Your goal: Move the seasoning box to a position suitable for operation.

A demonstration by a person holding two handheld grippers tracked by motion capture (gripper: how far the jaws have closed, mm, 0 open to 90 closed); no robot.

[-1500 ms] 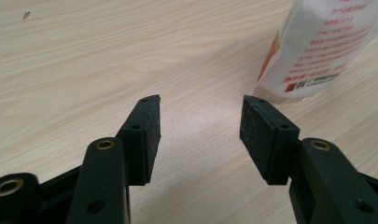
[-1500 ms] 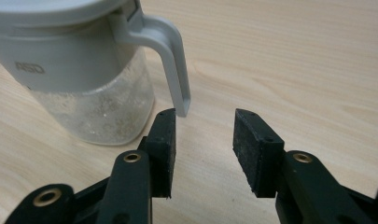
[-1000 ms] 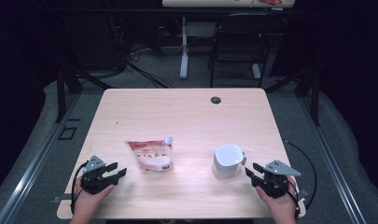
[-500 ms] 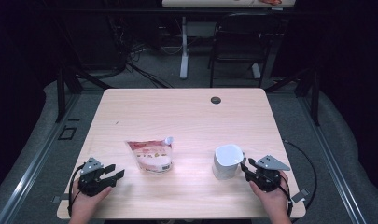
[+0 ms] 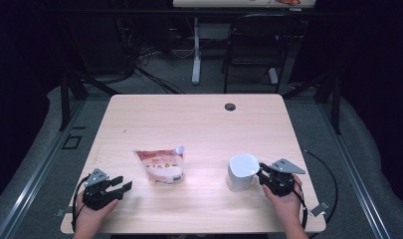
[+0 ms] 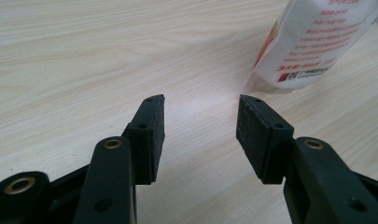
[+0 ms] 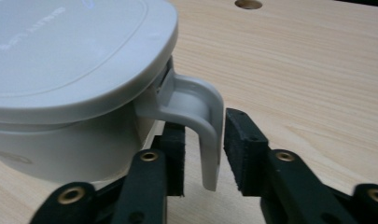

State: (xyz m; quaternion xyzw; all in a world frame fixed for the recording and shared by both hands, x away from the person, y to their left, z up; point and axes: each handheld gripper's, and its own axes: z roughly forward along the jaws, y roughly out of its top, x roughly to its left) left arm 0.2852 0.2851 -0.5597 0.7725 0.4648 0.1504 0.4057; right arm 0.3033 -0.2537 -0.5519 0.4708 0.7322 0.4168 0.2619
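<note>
Your right tongs (image 7: 203, 154) have been closing around the handle (image 7: 206, 126) of the lidded jug (image 5: 242, 172), lower right on the desk (image 5: 199, 119), pads not yet pressing. Left tongs (image 6: 200, 126) open, empty. An off-centre pinch may tip the jug.

The left gripper (image 5: 120, 184) is black, with a small grey three-cornered plate on top and a thin black cable looping behind it. The right gripper (image 5: 262, 172) is black too, with the same grey plate and a long black cable. Both have flat, rough black pads (image 6: 151, 126) with small holes, and round brass-coloured rings sit on the arms.
</note>
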